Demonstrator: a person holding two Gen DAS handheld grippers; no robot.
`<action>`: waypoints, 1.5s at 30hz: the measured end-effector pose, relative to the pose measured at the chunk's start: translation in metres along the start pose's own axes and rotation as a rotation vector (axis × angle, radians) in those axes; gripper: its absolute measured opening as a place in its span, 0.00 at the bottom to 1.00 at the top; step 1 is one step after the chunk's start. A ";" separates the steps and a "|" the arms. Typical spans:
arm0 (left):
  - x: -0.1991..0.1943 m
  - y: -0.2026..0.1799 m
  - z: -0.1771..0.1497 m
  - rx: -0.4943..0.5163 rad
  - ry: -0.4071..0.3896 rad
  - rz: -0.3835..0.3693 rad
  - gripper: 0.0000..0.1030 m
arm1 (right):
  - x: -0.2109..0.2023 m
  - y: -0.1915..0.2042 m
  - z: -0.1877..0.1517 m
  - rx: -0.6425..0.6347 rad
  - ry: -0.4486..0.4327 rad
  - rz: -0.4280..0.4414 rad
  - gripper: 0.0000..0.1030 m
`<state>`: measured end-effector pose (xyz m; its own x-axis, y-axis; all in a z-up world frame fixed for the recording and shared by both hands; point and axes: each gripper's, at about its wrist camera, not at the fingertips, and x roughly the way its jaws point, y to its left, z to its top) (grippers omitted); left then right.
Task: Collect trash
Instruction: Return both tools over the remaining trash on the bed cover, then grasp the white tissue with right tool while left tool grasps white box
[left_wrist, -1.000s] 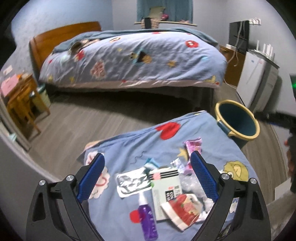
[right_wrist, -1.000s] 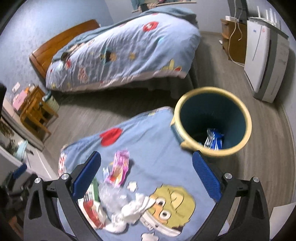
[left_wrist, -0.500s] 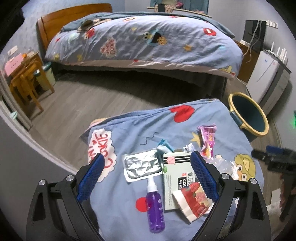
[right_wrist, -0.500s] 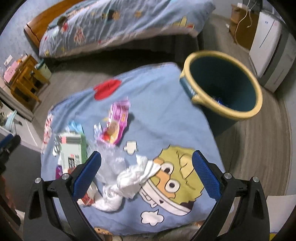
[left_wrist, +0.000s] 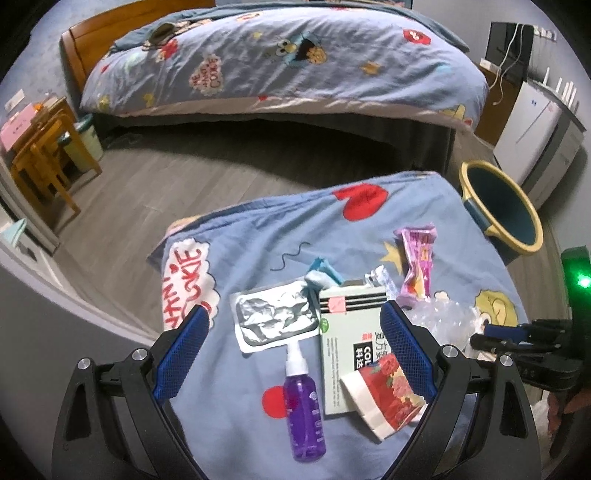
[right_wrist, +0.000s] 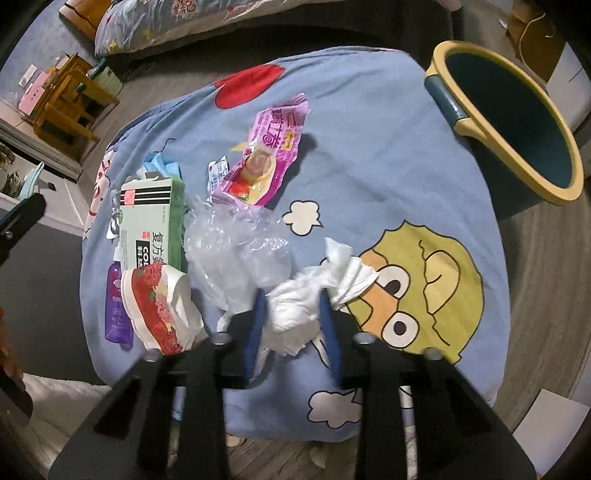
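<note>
The left claw hangs spread wide over the blue cloth, pinching nothing; between its blue pads lie a silver foil packet, a purple spray bottle and a green-and-white box. A red flowered paper cup hides the box's near corner. The bin stands on the grey floor at the cloth's far right corner, with a bed behind.

In the right wrist view, the right claw has just been closing and pinches a crumpled white tissue, its jaws blurred. Just left of the tissue lies clear plastic wrap; beyond that, a pink snack wrapper. The bin's inside is too dark to read.
</note>
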<state>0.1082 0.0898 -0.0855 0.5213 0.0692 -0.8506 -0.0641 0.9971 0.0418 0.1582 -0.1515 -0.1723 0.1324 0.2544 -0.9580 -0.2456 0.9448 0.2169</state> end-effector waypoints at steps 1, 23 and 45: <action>0.003 -0.002 -0.001 0.005 0.005 0.004 0.90 | 0.001 0.000 0.000 -0.001 0.005 0.002 0.19; 0.088 -0.060 -0.020 0.065 0.159 0.012 0.90 | -0.059 -0.024 0.028 0.059 -0.202 0.075 0.14; 0.075 -0.062 -0.007 0.067 0.089 0.014 0.70 | -0.062 -0.018 0.037 0.023 -0.238 0.067 0.14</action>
<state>0.1449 0.0329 -0.1559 0.4431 0.0833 -0.8926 -0.0121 0.9961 0.0870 0.1903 -0.1765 -0.1095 0.3400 0.3556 -0.8706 -0.2397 0.9279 0.2855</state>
